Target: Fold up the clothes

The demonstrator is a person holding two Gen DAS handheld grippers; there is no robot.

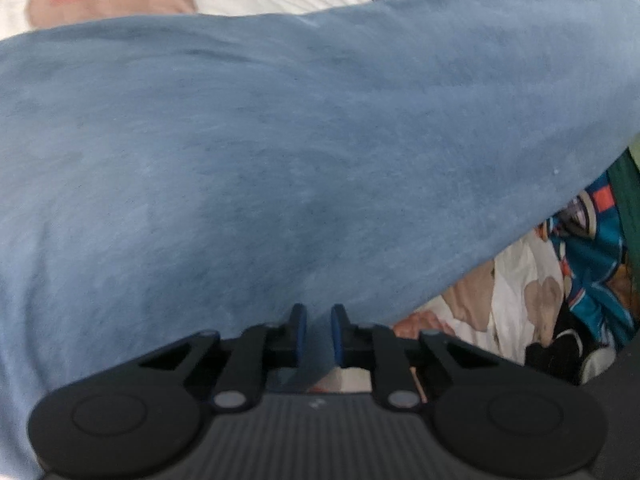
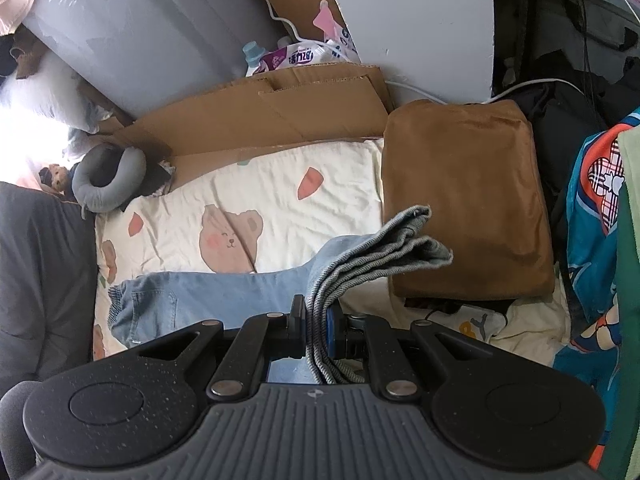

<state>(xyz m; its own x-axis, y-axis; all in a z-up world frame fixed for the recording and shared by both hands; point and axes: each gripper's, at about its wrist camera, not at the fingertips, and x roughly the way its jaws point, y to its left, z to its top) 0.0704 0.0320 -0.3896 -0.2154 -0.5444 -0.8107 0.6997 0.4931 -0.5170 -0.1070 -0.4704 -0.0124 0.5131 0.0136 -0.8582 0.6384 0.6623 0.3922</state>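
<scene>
Right gripper: jaws drawn narrow, clamped on the stacked leg hems of the jeans. At least 2 thick layers of denim pass between the fingers; the cut ends flop forward and to the right just past the tips, over the edge of a folded brown cloth.

Left gripper: jaws narrow, with a fold of the same blue denim pinched between them. The cloth rises directly ahead and fills nearly the whole view.

Ahead and left of the right gripper, the waistband and pocket end lies flat on the bear-print sheet. Beyond that, flattened cardboard stands against the wall.

Handling judgement: denim is heavy for cloth, limp yet fairly stiff at seams, and not slippery. Hems and waistband give the firmest purchase; a mid-panel grip would likely sag. The far end may drag on the sheet.
</scene>
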